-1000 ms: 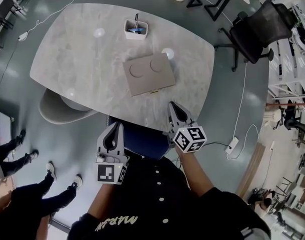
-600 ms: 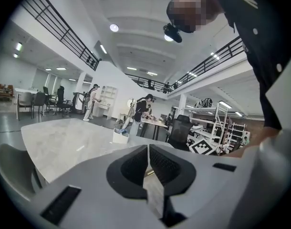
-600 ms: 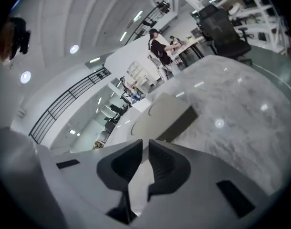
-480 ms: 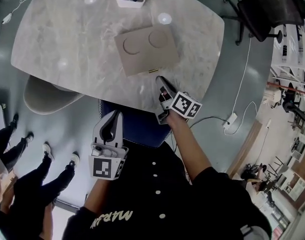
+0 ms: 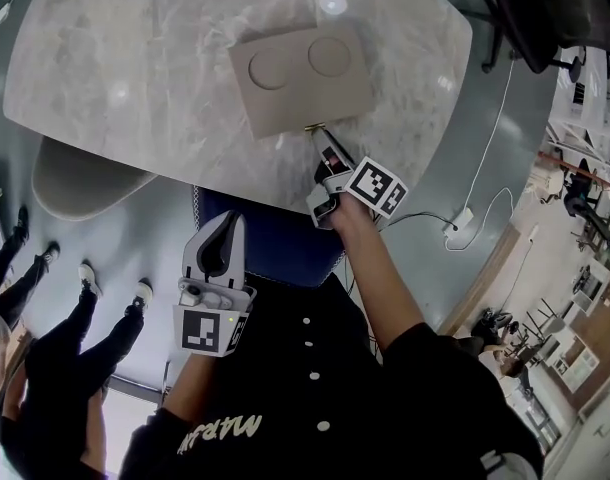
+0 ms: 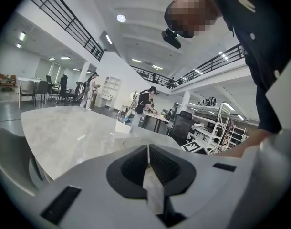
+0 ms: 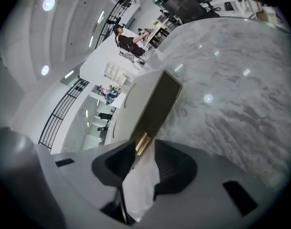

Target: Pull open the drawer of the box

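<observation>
**Right gripper presented to the drawer handle, grip not yet made.**

The right gripper (image 7: 144,147), whose jaws have just been opening and now stand wide apart, has the small brass handle (image 7: 142,143) at its mouth, between the tips but unpinched. The handle sits on the near edge of the flat beige box (image 5: 300,76), which lies on the marble table (image 5: 135,68). The jaws should probably advance until the pads straddle the handle, close firmly, then draw straight back, level with the tabletop, lest the box slide along. The left gripper (image 5: 228,230), jaws together and empty, hangs off the table; it could steady the box.
</observation>
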Demonstrator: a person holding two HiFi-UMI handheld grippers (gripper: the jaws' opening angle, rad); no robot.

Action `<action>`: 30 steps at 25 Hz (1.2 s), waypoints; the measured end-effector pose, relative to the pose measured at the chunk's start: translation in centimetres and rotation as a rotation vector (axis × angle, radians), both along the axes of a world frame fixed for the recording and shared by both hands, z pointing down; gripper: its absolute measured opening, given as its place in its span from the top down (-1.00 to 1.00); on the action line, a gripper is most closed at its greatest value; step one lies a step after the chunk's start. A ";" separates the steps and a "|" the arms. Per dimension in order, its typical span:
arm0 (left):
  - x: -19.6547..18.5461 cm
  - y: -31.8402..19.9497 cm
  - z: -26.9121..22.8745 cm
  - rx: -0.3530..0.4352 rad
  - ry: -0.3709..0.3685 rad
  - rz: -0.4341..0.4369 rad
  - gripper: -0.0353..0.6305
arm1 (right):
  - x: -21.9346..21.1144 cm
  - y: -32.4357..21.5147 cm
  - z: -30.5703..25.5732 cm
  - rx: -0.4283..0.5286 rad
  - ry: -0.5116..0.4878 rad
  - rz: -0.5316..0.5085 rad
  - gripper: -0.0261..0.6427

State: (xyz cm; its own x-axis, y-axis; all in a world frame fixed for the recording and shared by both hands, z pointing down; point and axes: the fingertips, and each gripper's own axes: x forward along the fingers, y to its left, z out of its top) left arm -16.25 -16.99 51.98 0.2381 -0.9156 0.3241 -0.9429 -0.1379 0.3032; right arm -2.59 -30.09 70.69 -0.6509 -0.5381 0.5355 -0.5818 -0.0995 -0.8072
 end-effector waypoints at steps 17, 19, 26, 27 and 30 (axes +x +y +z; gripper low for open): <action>-0.2 0.0 1.2 -0.037 0.000 -0.006 0.83 | -0.3 -0.7 0.8 -0.029 -0.169 0.069 0.82; -0.2 0.2 1.0 -0.032 -0.004 -0.006 0.83 | -0.5 -0.6 0.8 -0.023 -0.171 0.066 0.82; -0.1 0.9 -0.5 -0.004 -0.025 -0.016 0.83 | 0.6 0.7 0.5 -0.051 -0.183 0.080 0.83; -0.1 1.0 -0.8 0.001 -0.028 -0.017 0.83 | 0.8 1.0 0.5 -0.056 -0.182 0.081 0.83; 0.0 1.4 -1.1 0.010 -0.038 -0.016 0.83 | 1.3 2.1 0.6 -0.068 -0.182 0.081 0.83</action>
